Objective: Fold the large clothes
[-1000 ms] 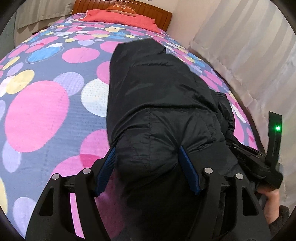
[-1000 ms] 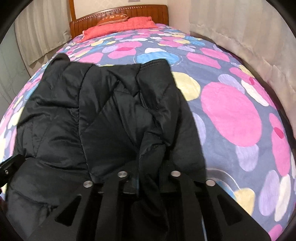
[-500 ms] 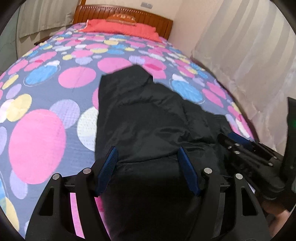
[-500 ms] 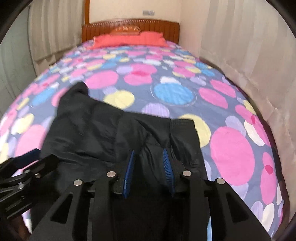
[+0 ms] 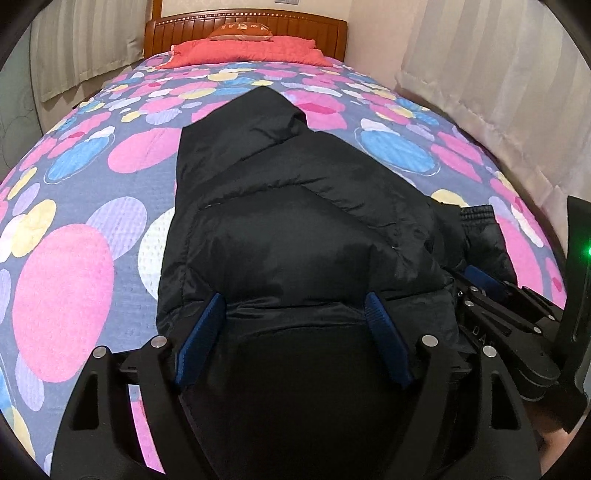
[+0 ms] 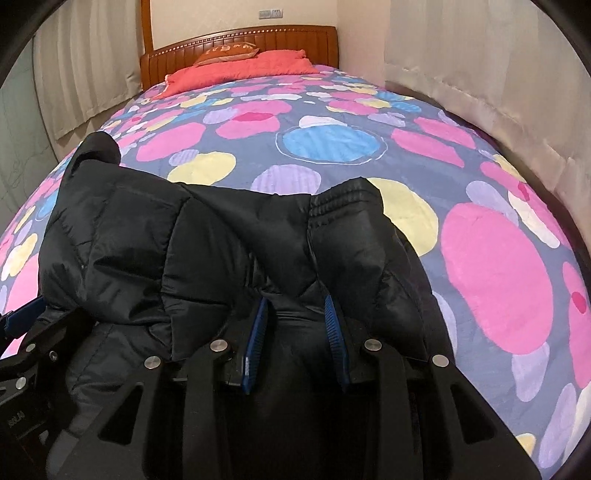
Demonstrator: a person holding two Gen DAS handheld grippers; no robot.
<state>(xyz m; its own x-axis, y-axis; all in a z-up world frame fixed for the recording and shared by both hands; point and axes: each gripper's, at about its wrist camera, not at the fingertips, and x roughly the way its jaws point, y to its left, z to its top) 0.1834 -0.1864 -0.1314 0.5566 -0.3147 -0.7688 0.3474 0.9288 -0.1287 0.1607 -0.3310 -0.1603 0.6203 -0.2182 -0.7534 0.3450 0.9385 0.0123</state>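
Black puffer jacket [image 5: 295, 229] lies bunched on the near end of the bed [image 5: 62, 280], under both my grippers. Bedspread with pink, blue, yellow and lilac circles runs bare to the far end, where a red pillow [image 5: 255, 51] sits against the wooden headboard [image 5: 243, 26]. Left of the jacket, wide open bedspread. Right of it, a narrower strip of bedspread [image 6: 495, 273], then the bed edge and pale curtains [image 6: 491, 74] close along it. More curtain far left [image 5: 88, 40].

Jacket edges: far tip is a folded peak [image 5: 266, 107] pointing at the headboard; left edge runs fairly straight toward me. In the right wrist view a ribbed cuff or hem [image 6: 340, 199] stands at the far right corner, and another dark peak [image 6: 98, 147] sits far left.

Left gripper [image 5: 295, 314]: fingers spread wide and opening, blue pads [image 5: 201, 343] on either side of a fat jacket bulge. Fabric is between them, but pads look clear of any squeeze, so released.

Right gripper [image 6: 295, 310]: fingers narrow, blue pads [image 6: 334, 328] with a fold of jacket filling the gap between them and fabric humped over both sides. Reads as clenched on the jacket, loosely.

The two grippers sit just beside each other: the right one shows at the near right of the left view [image 5: 517, 314], the left one at the near left of the right view [image 6: 22, 332]. A bit of hand [image 5: 550, 443] shows under it, near right corner.
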